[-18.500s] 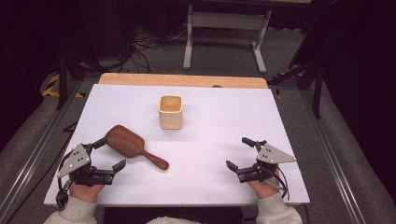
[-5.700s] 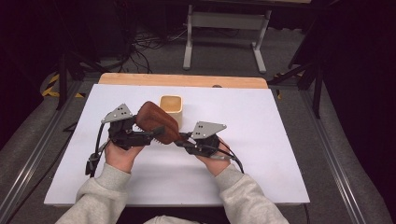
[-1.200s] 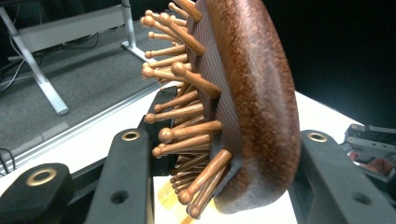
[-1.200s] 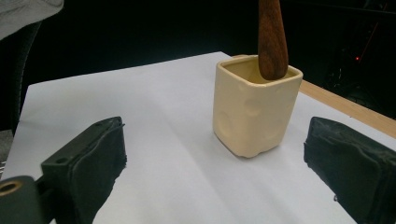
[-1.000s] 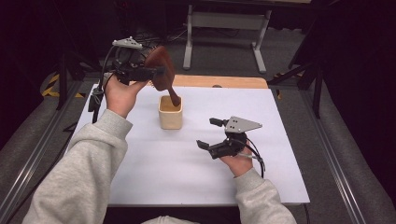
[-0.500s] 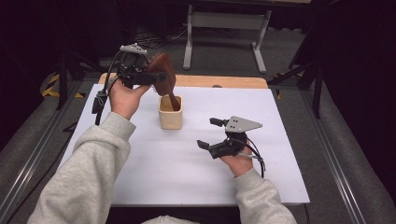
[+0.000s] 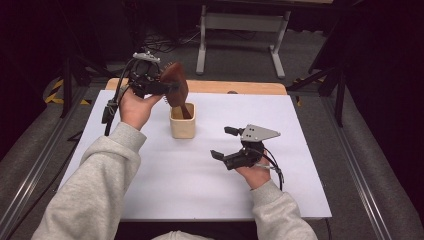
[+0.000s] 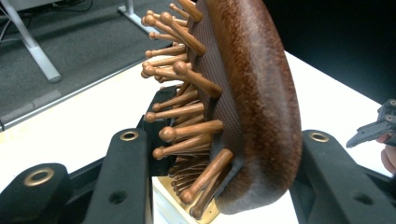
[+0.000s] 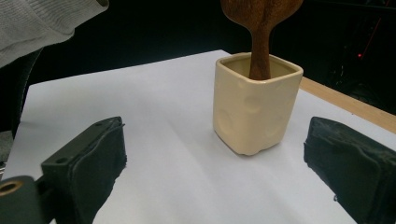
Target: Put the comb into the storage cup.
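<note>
Left gripper view: black jaws of the left gripper (image 8: 224,154) clamped on the head of the wooden hairbrush (image 8: 243,102), one jaw among the round-tipped bristles, the other against the smooth brown back. Head upright between the jaws, bristle side toward the far floor, lower end dipping toward a pale rim just below.

High view: left gripper (image 7: 167,86) raised over the far-left part of the worktop (image 7: 150,175), hairbrush (image 7: 175,90) pinched by its head, handle pointing down into the cream cup (image 7: 182,121). Right gripper (image 7: 224,142) low over the middle-right of the worktop, well apart from the cup, jaws spread with nothing between them.

Right gripper view: two black jaws of the right gripper (image 9: 215,163) wide apart at the lower corners, bare white surface between, cup (image 9: 254,109) beyond them and not touched. Brown handle (image 9: 260,51) standing inside the cup, leaning on no visible side.

Worktop white, with a strip of bare wood (image 7: 230,87) along the far edge. Beyond it, grey carpeted floor (image 7: 240,55), a pale metal stand (image 7: 240,30), cables and dark surroundings. Cup squarish, glossy, dimpled on its sides, sitting toward the far edge, left of centre; nothing else seen in it besides the handle.
</note>
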`<action>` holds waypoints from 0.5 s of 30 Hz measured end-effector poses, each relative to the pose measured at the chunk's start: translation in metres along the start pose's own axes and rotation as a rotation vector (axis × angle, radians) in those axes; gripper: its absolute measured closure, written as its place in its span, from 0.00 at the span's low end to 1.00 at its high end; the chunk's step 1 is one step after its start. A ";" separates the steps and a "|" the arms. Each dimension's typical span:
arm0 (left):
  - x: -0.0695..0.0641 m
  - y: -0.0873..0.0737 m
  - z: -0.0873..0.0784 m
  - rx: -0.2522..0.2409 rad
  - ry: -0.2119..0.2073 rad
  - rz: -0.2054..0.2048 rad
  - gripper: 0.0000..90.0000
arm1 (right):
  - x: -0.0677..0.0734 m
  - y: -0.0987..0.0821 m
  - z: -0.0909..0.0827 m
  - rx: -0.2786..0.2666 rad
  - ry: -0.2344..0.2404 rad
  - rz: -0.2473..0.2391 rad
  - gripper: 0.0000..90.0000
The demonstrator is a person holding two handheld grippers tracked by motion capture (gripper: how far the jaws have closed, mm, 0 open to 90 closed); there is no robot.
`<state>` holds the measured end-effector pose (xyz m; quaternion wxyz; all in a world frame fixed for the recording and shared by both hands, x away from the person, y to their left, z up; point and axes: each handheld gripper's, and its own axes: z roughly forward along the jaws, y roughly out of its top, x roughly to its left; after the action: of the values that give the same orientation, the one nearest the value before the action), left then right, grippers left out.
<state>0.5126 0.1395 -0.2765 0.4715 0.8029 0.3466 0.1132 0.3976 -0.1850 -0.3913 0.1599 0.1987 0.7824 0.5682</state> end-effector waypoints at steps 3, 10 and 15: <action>0.001 -0.002 0.002 0.003 0.005 0.000 0.62 | 0.000 0.000 0.000 0.000 0.001 0.000 0.07; 0.003 -0.006 0.007 0.013 -0.003 -0.009 0.62 | 0.000 0.000 -0.001 -0.001 0.000 -0.002 0.07; 0.004 -0.010 0.010 0.017 -0.005 -0.021 0.62 | 0.000 0.000 -0.001 -0.002 0.001 -0.001 0.07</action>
<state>0.5162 0.1391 -0.2909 0.4668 0.8035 0.3547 0.1035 0.3973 -0.1856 -0.3908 0.1599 0.1977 0.7821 0.5689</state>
